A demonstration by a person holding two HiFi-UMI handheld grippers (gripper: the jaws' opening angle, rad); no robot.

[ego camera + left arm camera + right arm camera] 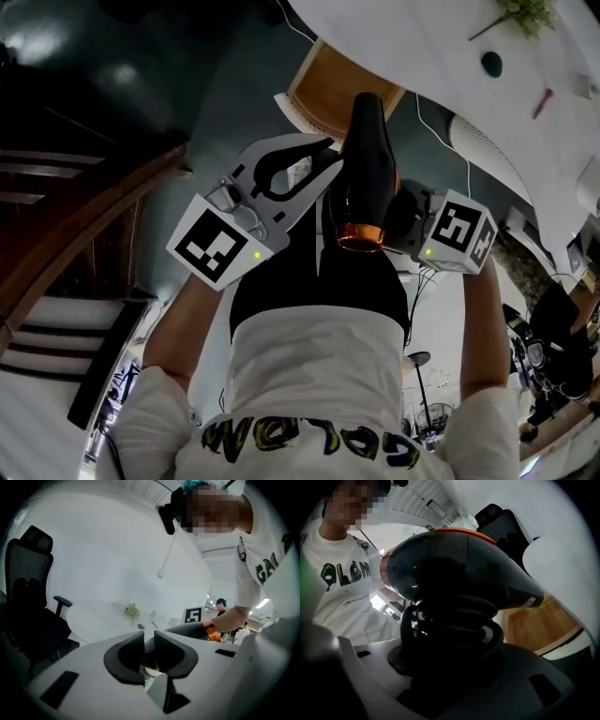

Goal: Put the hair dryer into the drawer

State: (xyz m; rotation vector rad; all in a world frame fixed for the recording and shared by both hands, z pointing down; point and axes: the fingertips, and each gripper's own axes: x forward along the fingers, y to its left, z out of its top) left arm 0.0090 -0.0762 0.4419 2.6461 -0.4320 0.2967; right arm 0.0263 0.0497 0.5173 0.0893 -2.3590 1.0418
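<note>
Where the person's arms reach out from a white shirt (309,375), the left gripper (323,155) has its jaws drawn together on nothing, its tips just beside the hair dryer (366,169). The right gripper (450,637) is clamped on that dryer's handle, where the black cord (454,616) is coiled, and holds the black body in the air, orange-ringed end toward the person. Beyond the nozzle the drawer (328,89) stands open, wooden inside, at the edge of the white table (422,47).
</note>
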